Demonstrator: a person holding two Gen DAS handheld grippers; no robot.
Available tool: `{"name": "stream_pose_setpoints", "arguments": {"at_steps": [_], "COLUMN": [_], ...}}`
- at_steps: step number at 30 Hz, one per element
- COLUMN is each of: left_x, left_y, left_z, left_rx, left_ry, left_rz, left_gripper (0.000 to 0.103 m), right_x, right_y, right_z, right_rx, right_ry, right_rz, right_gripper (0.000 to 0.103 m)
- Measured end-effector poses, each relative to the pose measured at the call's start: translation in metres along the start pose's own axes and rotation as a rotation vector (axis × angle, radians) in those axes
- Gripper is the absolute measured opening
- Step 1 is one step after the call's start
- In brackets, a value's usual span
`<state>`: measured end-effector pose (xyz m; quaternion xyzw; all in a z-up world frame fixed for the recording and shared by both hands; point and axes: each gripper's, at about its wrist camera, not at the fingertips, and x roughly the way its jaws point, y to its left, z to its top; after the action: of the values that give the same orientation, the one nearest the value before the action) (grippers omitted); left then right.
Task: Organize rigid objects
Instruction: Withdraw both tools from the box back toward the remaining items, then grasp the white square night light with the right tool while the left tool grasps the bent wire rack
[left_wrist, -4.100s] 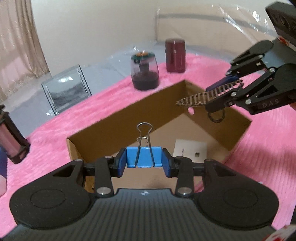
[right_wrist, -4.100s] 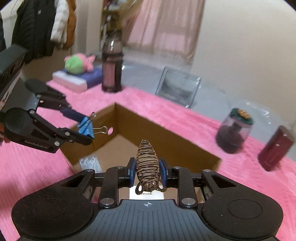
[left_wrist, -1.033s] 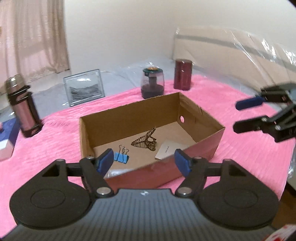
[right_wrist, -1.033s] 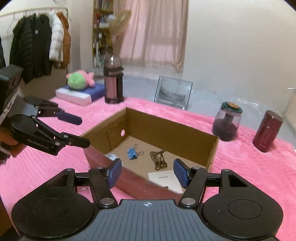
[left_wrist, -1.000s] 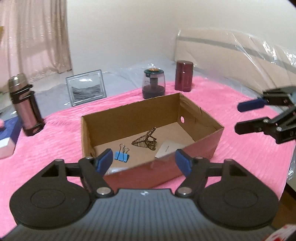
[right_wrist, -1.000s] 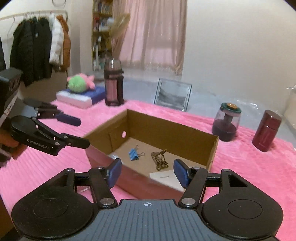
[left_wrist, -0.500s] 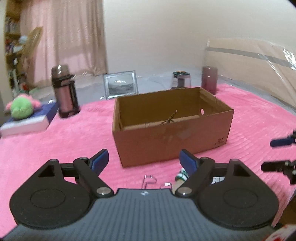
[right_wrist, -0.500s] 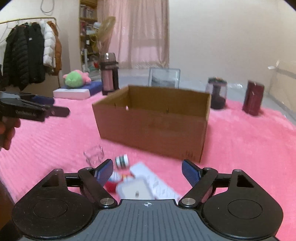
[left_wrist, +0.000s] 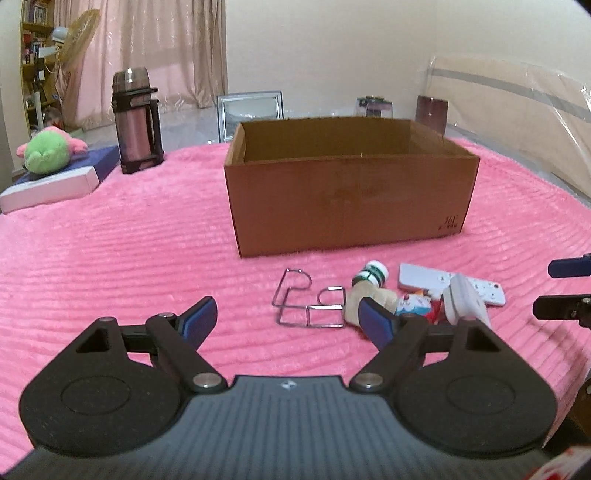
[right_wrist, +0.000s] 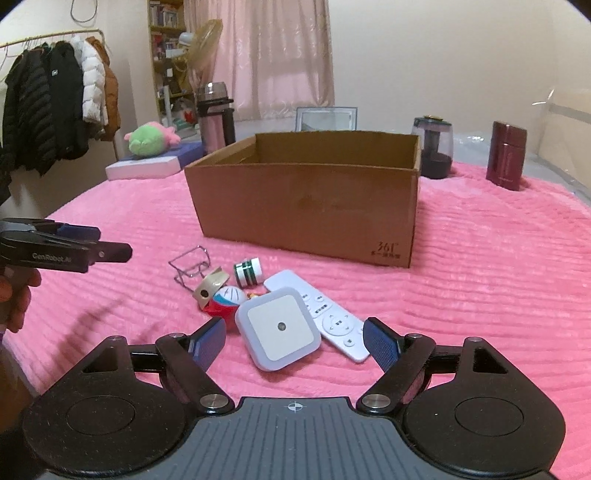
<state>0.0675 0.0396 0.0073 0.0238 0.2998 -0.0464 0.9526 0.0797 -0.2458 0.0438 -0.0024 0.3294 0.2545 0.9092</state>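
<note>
Both grippers low over the pink plush blanket (right_wrist: 480, 258), in front of the cardboard box (right_wrist: 306, 206).

Left gripper (left_wrist: 288, 319): jaws spread wide, just opened a little further, nothing between the blue pads (left_wrist: 197, 319). Right pad close in front of the small pile, not touching as far as visible.

Right gripper (right_wrist: 293, 338): jaws also spread wide, just opened further, empty. Square white night light (right_wrist: 277, 326) lying on the blanket just ahead, between the two fingers in the view but not pressed by them.

Small pile of loose things on the blanket, near the front wall of the box:
- bent wire holder (left_wrist: 306, 299) at the left end, flat on the blanket
- roll of beige tape (right_wrist: 208, 288) just beside the wire holder
- green-and-white striped small bottle (right_wrist: 248, 272) lying on its side, behind the tape
- red, white and blue round toy (right_wrist: 225, 301) touching the night light
- white remote control (right_wrist: 325, 314) partly under the night light, pointing toward the box

Box open at the top; inside not visible from this low angle.

Behind the box: framed picture (right_wrist: 327, 118), dark glass jar (right_wrist: 434, 147), dark red canister (right_wrist: 508, 158). At the left: pink thermos (left_wrist: 136, 122), green plush toy (left_wrist: 46, 149) on a flat blue-and-white box (left_wrist: 55, 181).
</note>
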Motion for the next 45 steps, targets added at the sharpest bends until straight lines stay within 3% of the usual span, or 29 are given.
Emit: {"name": "stream_pose_setpoints", "arguments": {"at_steps": [11,21,26,32,36,45], "left_x": [0.03,0.055,0.063,0.07,0.074,0.082], "left_y": [0.003,0.009,0.011,0.013,0.015,0.017], "left_z": [-0.003,0.001,0.002,0.002,0.003,0.006], "left_rx": [0.014,0.018,0.033,0.041,0.031,0.019], "left_ry": [0.032,0.083,0.099,0.114,0.125,0.135], "left_rz": [-0.042,-0.142,-0.154,-0.171,-0.181,-0.204], "left_gripper": [0.081,0.081,0.08,0.081,0.081,0.08], "right_x": [0.039,0.078,0.094,0.101,0.105,0.098], "right_y": [-0.011,-0.025,-0.028,-0.028,-0.027,-0.022], "right_z": [0.002,0.011,0.016,0.022,0.023,0.023], "right_rx": [-0.078,-0.135,-0.168,-0.218,-0.224,-0.152], "right_ry": [0.092,0.154,0.205,0.241,0.256,0.247], "right_rz": [0.129,0.238,0.28,0.294,0.319,0.269], "right_gripper": [0.079,0.079,0.079,0.078,0.066,0.063]}}
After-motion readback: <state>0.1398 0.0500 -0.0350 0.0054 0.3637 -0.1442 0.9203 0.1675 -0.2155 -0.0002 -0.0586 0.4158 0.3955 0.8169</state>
